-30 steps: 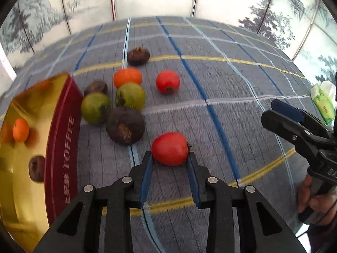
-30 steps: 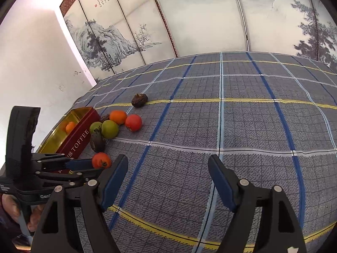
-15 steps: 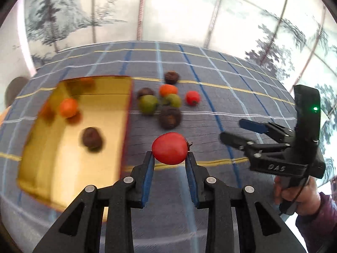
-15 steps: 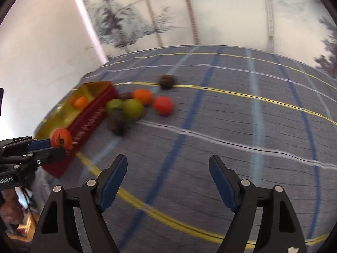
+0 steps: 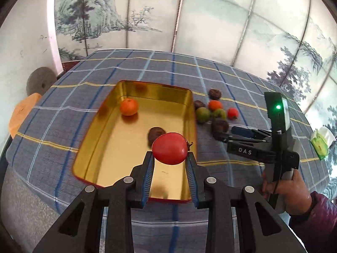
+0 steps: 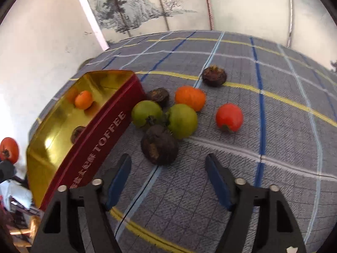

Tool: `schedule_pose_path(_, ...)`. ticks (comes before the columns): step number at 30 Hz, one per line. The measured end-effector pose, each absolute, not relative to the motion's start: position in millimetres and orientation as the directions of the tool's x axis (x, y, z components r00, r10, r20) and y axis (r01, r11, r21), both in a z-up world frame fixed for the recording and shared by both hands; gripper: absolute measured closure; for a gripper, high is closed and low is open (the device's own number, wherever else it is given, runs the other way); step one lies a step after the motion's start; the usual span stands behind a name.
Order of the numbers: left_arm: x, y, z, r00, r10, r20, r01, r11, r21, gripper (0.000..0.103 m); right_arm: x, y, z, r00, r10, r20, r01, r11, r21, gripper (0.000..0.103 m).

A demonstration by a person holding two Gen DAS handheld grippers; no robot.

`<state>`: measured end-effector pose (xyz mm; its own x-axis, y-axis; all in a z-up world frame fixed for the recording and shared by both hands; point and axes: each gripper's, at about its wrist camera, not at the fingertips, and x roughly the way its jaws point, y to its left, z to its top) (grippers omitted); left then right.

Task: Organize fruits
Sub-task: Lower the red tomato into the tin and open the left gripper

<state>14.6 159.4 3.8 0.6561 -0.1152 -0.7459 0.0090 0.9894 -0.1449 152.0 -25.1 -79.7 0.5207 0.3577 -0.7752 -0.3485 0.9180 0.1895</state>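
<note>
Smooth, glossy red tomato point(image 5: 170, 151) with a small dry stem

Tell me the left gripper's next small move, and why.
Probably lower a little and open: the left gripper is shut on the red fruit, which hangs above the gold tin, where an orange fruit and a dark one already lie.

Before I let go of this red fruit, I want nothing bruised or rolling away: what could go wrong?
Dropped from here, the red fruit in the left tongs could hit the dark fruit in the tin. The right tongs, closing with nothing between them, may knock the nearest dark fruit into the green ones.
</note>
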Motion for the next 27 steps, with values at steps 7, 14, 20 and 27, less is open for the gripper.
schedule_pose_path(7, 21.0, 174.6, -6.7, 0.652, -0.080, -0.754, -0.023, 0.992, -0.125, 0.072, 134.3, -41.3, -80.6, 0.519, 0.392, -0.760, -0.389, 0.900, 0.198, 0.083)
schedule_pose_path(14, 42.7, 180.2, -28.9, 0.641, 0.009, -0.767, -0.044, 0.999, -0.025, 0.071, 117.6, -72.7, -79.9, 0.551, 0.379, -0.743, -0.353, 0.913, 0.204, 0.083)
schedule_pose_path(20, 57.3, 183.9, -41.7, 0.639, 0.055, -0.768, -0.062, 0.998, 0.019, 0.071, 116.6, -69.6, -79.7, 0.553, 0.386, -0.739, -0.369, 0.908, 0.199, 0.083)
schedule_pose_path(27, 72.6, 188.6, -48.2, 0.635, 0.086, -0.767, -0.068, 0.996, 0.055, 0.071, 118.1, -71.2, -80.5, 0.551, 0.390, -0.738, -0.366, 0.907, 0.206, 0.083)
